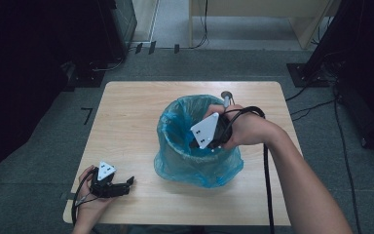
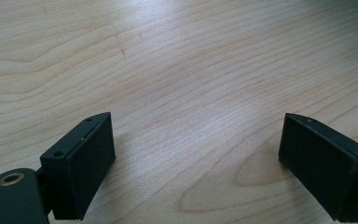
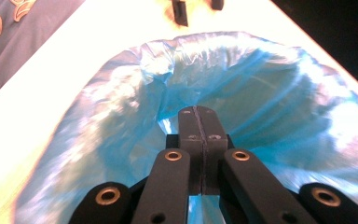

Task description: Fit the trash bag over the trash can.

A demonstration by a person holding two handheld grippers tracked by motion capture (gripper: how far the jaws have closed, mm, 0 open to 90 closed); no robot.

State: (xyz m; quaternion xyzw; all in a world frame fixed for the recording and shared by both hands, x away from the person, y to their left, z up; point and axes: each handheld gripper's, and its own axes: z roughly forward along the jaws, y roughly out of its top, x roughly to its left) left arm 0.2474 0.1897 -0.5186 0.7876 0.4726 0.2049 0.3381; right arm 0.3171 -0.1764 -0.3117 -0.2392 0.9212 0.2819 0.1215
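A bin lined with a blue plastic bag (image 1: 195, 165) stands on the middle-right of the wooden table (image 1: 126, 122). My right gripper (image 1: 197, 145) reaches down over the bin's far rim and into its mouth. In the right gripper view the bag (image 3: 279, 93) spreads wide below the right gripper (image 3: 198, 112). Its jaws are pressed flat together, and I see nothing between them. My left gripper (image 1: 130, 182) rests on the table's front left corner, pointing right. Its jaws stand wide apart over bare wood (image 2: 196, 154).
A small round metal piece (image 1: 226, 95) lies by the table's far edge behind the bin. Cables (image 1: 316, 105) and dark equipment stands (image 1: 307, 73) sit on the grey floor around the table. A pale wooden bench (image 1: 253, 9) stands at the back.
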